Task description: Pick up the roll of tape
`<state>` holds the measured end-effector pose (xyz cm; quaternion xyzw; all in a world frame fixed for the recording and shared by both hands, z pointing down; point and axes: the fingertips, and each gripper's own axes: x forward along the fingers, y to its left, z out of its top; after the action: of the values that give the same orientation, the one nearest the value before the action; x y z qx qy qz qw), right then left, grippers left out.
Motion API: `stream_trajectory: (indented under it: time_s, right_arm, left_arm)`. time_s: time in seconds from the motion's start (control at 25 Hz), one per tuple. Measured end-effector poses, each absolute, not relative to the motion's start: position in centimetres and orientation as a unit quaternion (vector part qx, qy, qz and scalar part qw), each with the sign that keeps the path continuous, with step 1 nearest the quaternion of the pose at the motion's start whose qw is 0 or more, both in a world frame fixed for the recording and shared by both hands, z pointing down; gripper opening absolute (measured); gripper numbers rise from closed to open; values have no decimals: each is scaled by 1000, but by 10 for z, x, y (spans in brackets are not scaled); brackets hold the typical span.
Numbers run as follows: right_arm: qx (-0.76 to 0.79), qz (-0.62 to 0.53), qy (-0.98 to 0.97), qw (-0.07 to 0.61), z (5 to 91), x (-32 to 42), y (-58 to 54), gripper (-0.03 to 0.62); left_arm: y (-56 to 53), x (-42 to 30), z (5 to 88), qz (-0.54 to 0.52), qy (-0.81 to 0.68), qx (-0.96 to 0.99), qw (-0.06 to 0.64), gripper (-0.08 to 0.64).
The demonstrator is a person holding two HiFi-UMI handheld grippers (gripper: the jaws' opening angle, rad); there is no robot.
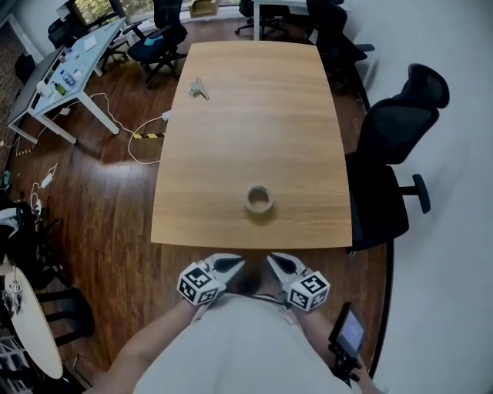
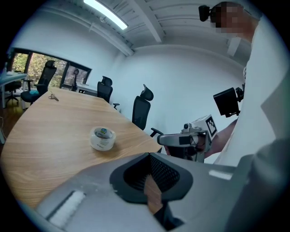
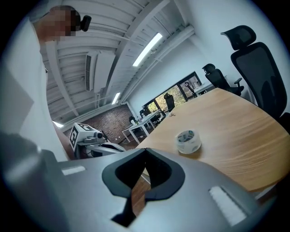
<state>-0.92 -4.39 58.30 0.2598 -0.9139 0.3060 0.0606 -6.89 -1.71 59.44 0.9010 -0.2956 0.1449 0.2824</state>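
The wooden worktop (image 1: 254, 115) stretches away from the person. Just off its near edge, the left hand-held gripper (image 1: 237, 264) and right hand-held gripper (image 1: 273, 262) hang side by side, jaws together and empty. The roll of tape (image 1: 259, 199) lies flat near the middle of that edge, apart from both.

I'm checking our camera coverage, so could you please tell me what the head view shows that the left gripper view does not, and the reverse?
Only the head view: the white cable on the floor, the white desk beside it, and the marker cube of the left claw. Only the left gripper view: the ceiling light strip and ceiling beams. Both: the roll of tape lying flat on the wooden table, the right claw, and a black chair.
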Motion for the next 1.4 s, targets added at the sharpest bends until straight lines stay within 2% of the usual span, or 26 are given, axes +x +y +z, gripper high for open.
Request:
stream_trajectory:
  time_s: [0.32,0.72,1.4]
  right_arm:
    - [239,273,-926,108,581,-22,-76,6]
    - [293,273,-906,134,582,-36,-90,6]
    - [396,266,-870,126,571,-41,-89,6]
  left_arm:
    - [-17,-95,599,133,-336,880,308,5]
    - [-51,-113,591,112,-292,905,289,5]
    - [-87,-129,600,133,-190,937,263,5]
